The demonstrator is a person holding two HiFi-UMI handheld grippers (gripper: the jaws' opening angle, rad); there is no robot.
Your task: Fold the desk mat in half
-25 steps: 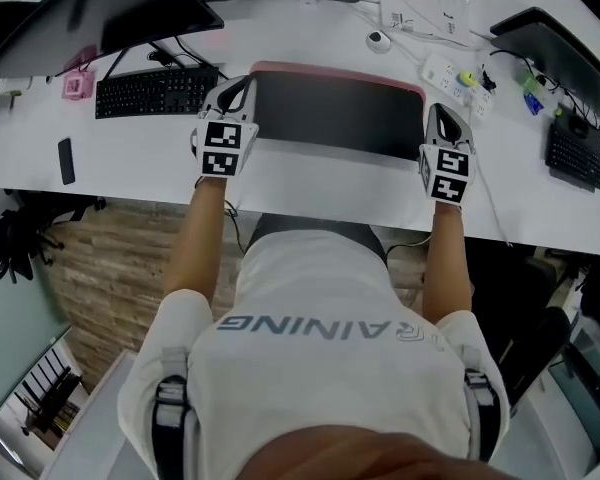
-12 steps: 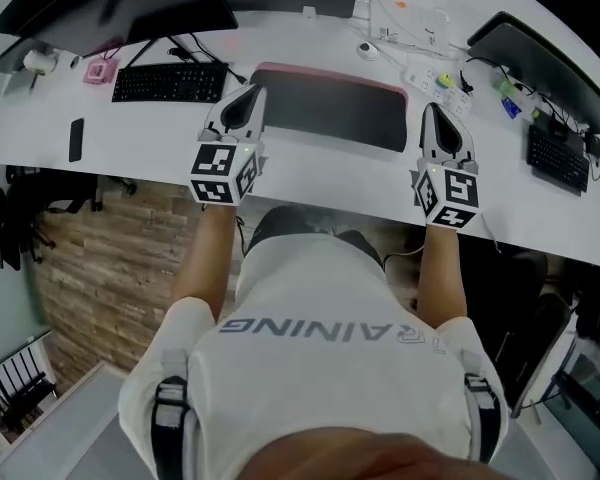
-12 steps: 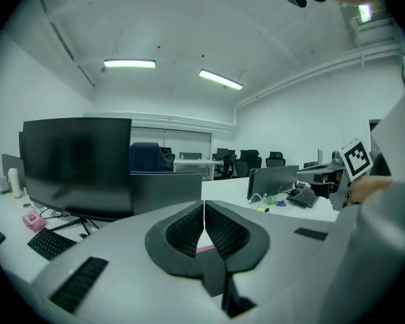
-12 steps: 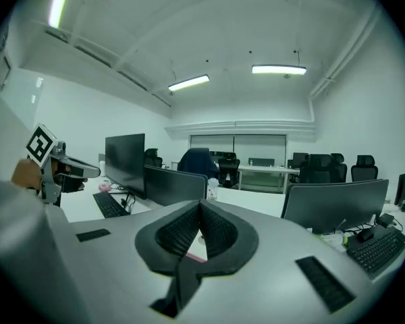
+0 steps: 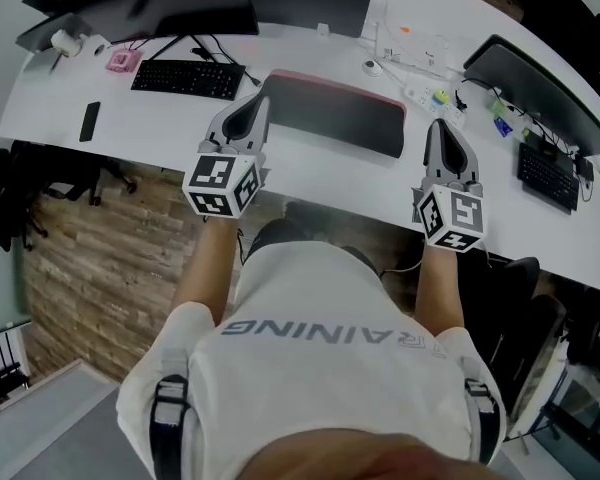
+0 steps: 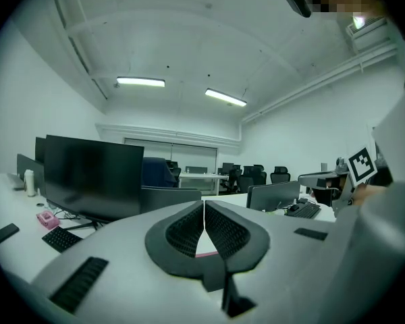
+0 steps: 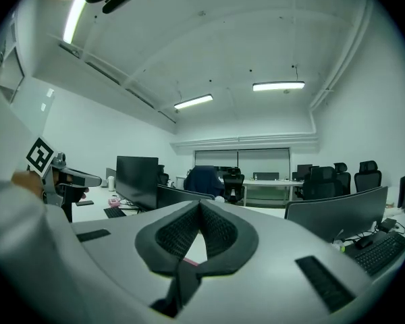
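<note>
The desk mat [image 5: 335,113] lies flat on the white desk [image 5: 310,163], dark on top with a pink strip along its far and right edges. My left gripper [image 5: 261,101] hangs above the desk just off the mat's left end, jaws shut with nothing between them. My right gripper [image 5: 438,125] is raised off the mat's right end, also shut and empty. In the left gripper view the left gripper [image 6: 204,205] points level across the office, pads pressed together. The right gripper view shows the right gripper [image 7: 199,205] the same way.
A black keyboard [image 5: 188,78] and a dark monitor [image 5: 150,3] stand left of the mat, with a phone [image 5: 90,120] further left. A power strip [image 5: 435,96], cables, another screen [image 5: 535,78] and a second keyboard [image 5: 545,176] are at the right.
Both grippers have lifted off the mat's front corners and drawn back toward the person, staying shut. The mat has not moved on the desk.
</note>
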